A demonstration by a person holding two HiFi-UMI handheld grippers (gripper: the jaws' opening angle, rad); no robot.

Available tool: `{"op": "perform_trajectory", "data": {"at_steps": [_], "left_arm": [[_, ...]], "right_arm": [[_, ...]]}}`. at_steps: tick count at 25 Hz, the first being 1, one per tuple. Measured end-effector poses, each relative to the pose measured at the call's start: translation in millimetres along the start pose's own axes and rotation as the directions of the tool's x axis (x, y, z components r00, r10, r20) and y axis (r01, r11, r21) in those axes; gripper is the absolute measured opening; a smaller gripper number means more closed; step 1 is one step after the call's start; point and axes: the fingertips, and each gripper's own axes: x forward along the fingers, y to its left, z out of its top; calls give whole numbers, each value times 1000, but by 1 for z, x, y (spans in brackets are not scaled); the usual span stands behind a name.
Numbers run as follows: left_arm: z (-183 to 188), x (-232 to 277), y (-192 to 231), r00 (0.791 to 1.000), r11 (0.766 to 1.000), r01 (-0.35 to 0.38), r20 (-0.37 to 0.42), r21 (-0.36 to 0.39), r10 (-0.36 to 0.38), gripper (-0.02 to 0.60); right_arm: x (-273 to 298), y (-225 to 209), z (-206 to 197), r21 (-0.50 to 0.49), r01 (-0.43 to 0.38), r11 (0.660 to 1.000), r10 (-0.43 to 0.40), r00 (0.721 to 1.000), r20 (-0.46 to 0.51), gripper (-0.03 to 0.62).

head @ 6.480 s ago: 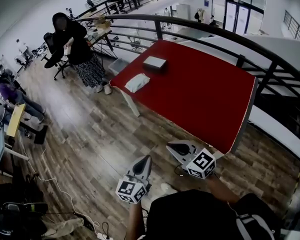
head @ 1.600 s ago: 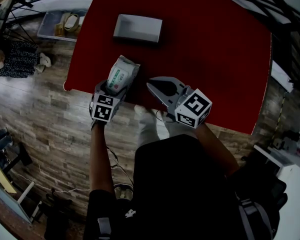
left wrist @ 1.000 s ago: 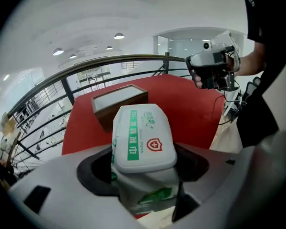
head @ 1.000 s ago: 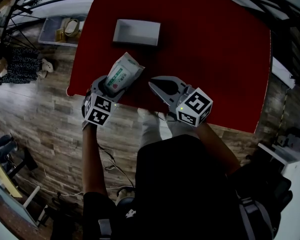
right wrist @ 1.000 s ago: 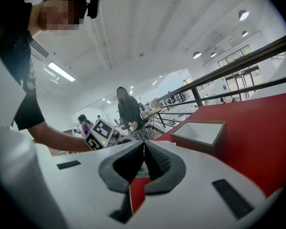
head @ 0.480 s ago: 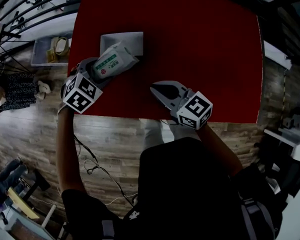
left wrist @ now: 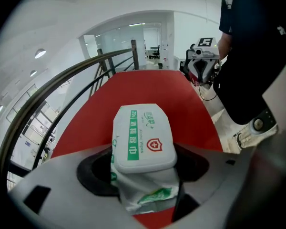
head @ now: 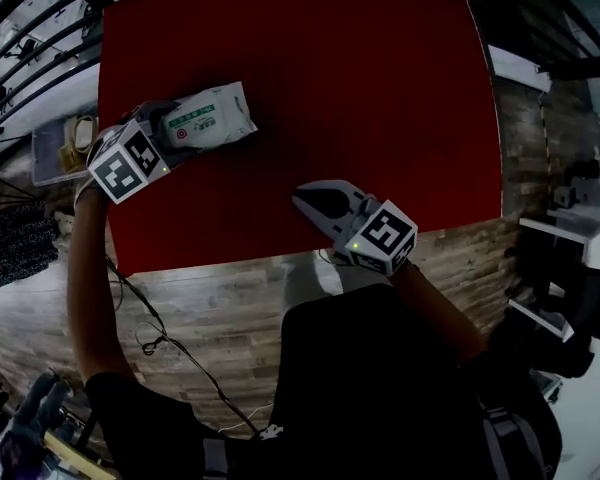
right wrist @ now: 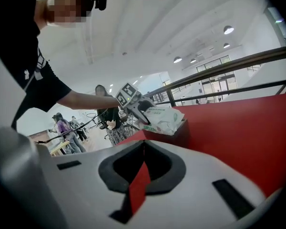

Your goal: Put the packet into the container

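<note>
Floor (head: 220,298): wood planks, running along the near side of the tabletop and under the person.
Tabletop (head: 360,88): red and rectangular, filling the far half of the head view; its near edge lies just in front of the person.
Railing (left wrist: 62,87): dark curved bars, running along the far left side of the tabletop.
Person (head: 380,388): in a black top, standing at the near edge, the left arm stretched out to the far left and the right arm bent close in.
Bystanders (right wrist: 62,128): small figures on the floor beyond the left end of the tabletop, seen only in the right gripper view.
Right claw (head: 315,200): over the near middle of the tabletop, pointing toward the far left. Its jaws are clenched with only a thin slit between them, and nothing is held.
Left claw (head: 165,130): over the far left part of the tabletop, its marker cube (head: 127,163) toward the left edge. It is grasping the packet, with the jaws pressed on the packet's crumpled rear end.
Container (right wrist: 183,133): a dark-sided box on the far left of the tabletop, seen in the right gripper view directly under the packet. In the head view the packet covers it.
Packet (head: 210,116): a white soft pack with a green stripe and a red shield mark. It sticks out of the left claw toward the right, above the container. Whether it touches the container cannot be told.
</note>
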Motion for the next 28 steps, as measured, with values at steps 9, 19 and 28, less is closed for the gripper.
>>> {"op": "perform_trajectory", "data": {"at_steps": [9,19,28], "left_arm": [[-14,11,17,991,994,58,-122,94,-46,331],[-20,33,14,988,979,78,-146,190,-50,333],[-30,61,12,993,983,102,-78,149,-92,333]], "right_arm": [[7,-5,14,-38,8,999,-7,1000,29,23],[22,1,31,-95,4,995,-1,999,39,23],[21,1,21,-91,13,996,-11,1000,16,23]]}}
